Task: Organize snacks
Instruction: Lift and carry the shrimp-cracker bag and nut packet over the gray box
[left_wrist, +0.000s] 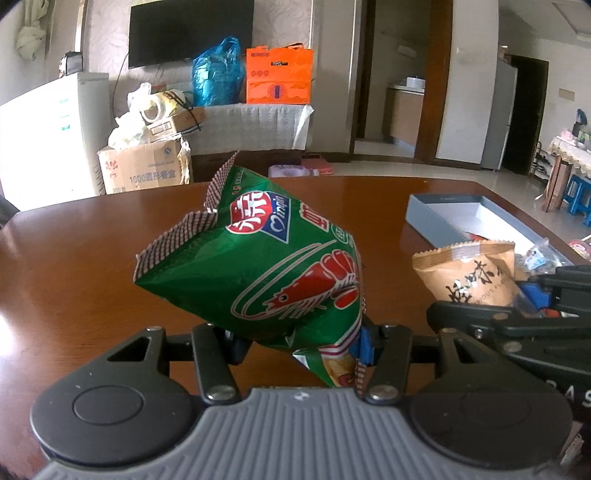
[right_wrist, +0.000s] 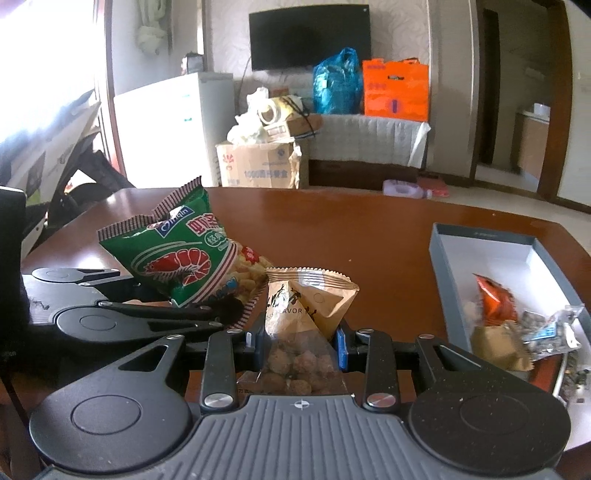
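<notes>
1. Leftmost, the left gripper (left_wrist: 295, 343) is clamped on the lower end of a green shrimp-chip bag (left_wrist: 258, 266). The bag sticks up and forward, clear of the desk (left_wrist: 92, 258). Holding it by one end probably keeps the puffed body free so it can be lowered into a container without crushing.

2. Just to its right, the right gripper (right_wrist: 300, 341) pinches a brown snack packet (right_wrist: 310, 302) between its blue pads. The packet's crimped top points forward, and its clear lower part shows round brown pieces. The jaws stand fairly narrow, closed on the packet's waist, which looks like a secure hold for a carry.

3. Both packets hang side by side above the desk, close together but not clearly touching. Judging by that, two snacks are being brought over at once.

4. Further right on the desk lies an open grey box (right_wrist: 484, 236) with a white inside. Its far half is bare. The near end holds an orange packet (right_wrist: 495, 302), a tan packet (right_wrist: 495, 347) and a clear bag of dark pieces (right_wrist: 554, 328) resting over the near rim.

5. Given the free space, the box looks like the likely destination for both held snacks.
</notes>
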